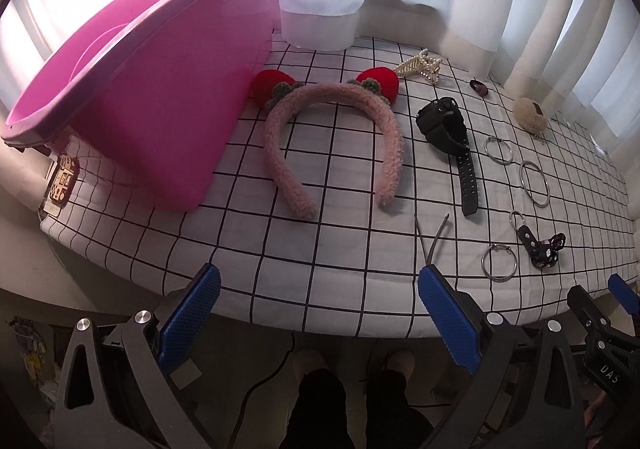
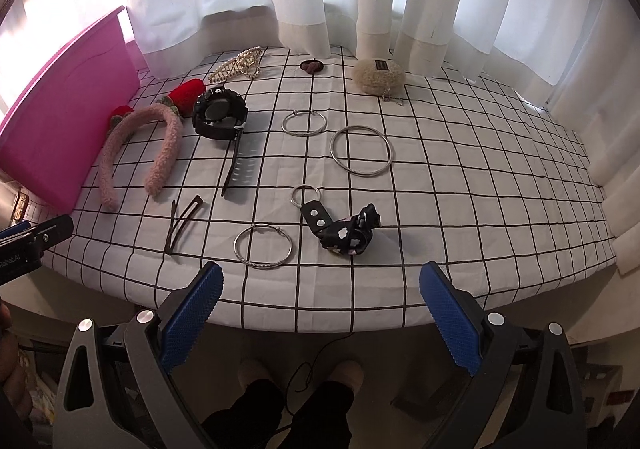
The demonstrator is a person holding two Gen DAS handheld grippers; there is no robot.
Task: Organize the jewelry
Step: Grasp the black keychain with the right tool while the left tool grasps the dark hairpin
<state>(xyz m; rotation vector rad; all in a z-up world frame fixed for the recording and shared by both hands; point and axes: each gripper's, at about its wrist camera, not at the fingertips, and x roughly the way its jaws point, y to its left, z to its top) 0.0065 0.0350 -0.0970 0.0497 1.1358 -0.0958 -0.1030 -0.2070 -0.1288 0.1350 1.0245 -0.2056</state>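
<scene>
A pink bin (image 1: 160, 109) is stood at the left of the checked cloth (image 1: 320, 249), tilted back, and it is judged to be where the jewelry is meant to go. Being tilted and light-looking, it could be knocked or slid away if an item is pushed against its wall rather than dropped in.

The fuzzy headband (image 1: 332, 145) is laid just beside the bin; because it is long and springy, it may be swung into the watch (image 1: 444, 129) when lifted by one end.

The watch is rested on its side with the strap trailing, so the strap could be dragged across the nearest hoop (image 2: 304, 123).

The big hoop (image 2: 361, 151), the near hoop (image 2: 263, 246) and the hair clip (image 2: 182, 221) are laid flat on the cloth; thin metal may be slipped from the pads, or the cloth may be pinched and pulled with it.

The keyring (image 2: 340, 227) is limp and may be dangled.

The left gripper (image 1: 320, 301) and right gripper (image 2: 320, 301) are held wide apart, empty, over the near table edge.
</scene>
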